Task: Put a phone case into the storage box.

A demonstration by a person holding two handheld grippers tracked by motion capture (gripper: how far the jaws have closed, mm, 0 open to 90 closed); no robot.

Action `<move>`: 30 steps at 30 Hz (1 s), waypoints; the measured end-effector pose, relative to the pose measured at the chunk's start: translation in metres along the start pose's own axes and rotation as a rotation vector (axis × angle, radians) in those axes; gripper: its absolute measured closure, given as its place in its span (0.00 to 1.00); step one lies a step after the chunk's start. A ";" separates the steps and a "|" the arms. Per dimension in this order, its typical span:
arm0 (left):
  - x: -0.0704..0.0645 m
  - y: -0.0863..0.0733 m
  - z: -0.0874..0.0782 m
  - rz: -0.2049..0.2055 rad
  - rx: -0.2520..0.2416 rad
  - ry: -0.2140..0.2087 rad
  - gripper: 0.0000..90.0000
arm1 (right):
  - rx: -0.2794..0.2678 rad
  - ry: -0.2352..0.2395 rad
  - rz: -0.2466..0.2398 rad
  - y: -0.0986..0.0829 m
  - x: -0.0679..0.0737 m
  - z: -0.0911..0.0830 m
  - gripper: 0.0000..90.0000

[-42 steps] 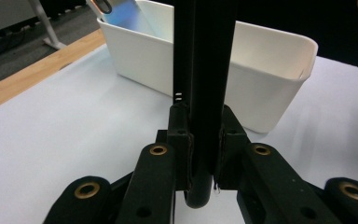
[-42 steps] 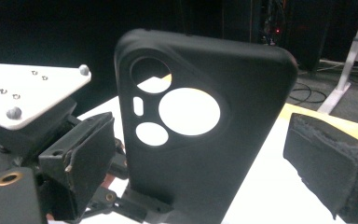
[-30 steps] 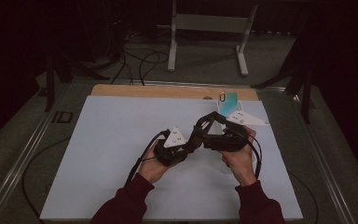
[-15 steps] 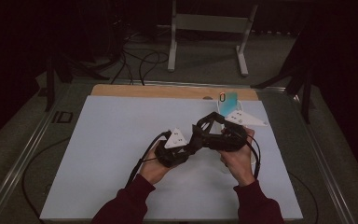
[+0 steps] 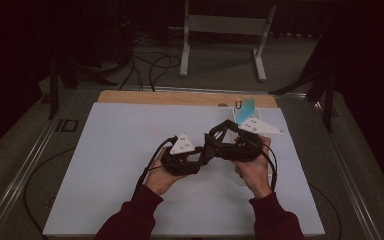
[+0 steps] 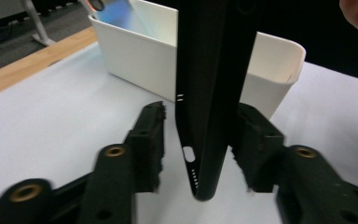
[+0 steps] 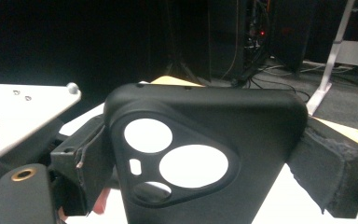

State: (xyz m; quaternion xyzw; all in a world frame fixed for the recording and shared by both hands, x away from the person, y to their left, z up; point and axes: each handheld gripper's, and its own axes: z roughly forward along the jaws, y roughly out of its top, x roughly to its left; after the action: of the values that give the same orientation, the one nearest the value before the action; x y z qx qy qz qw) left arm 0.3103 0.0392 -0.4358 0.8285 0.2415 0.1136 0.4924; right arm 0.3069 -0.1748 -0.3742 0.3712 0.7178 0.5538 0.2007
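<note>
White matting covers the table (image 5: 120, 165), with a strip of bare wood along the far edge and dark stands and cables on the floor beyond. A person holds both tools close together, above the mat right of centre.

Item under handling: a black phone case (image 7: 200, 154). In the right gripper view the right gripper (image 7: 205, 158) is clamped across the case's width, one pad against each side edge, with the camera cut-outs facing the lens. In the left gripper view the same case (image 6: 209, 93) is seen edge-on, its long axis running up and down and its lower corner pointing toward the mat.

Left gripper (image 6: 198, 149): jaws parted, one on either side of the case's thin edge. The far pad (image 6: 256, 144) sits against or just beside the case; the near pad (image 6: 149, 140) stands clear with a visible gap.

Judgement: the case lies directly between the left jaws, so the left tool is nearest for a second grip and need only close across the thickness.

Behind the case stands a white bin (image 6: 140, 60), near the mat's far right.
</note>
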 end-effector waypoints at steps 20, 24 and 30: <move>0.012 -0.006 -0.030 -0.056 -0.030 0.140 0.03 | -0.012 -0.025 -0.024 0.006 -0.002 0.001 0.15; 0.016 -0.008 -0.036 -0.060 -0.038 0.163 0.00 | -0.017 -0.034 -0.022 0.009 -0.004 0.002 0.15; 0.023 -0.015 -0.046 -0.073 -0.044 0.190 0.00 | -0.021 -0.049 -0.018 0.011 -0.009 0.002 0.15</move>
State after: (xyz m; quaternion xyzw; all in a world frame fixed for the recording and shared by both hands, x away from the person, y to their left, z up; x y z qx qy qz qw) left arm 0.3067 0.0917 -0.4273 0.7938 0.3143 0.1788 0.4890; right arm 0.3179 -0.1792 -0.3660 0.3758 0.7103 0.5502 0.2271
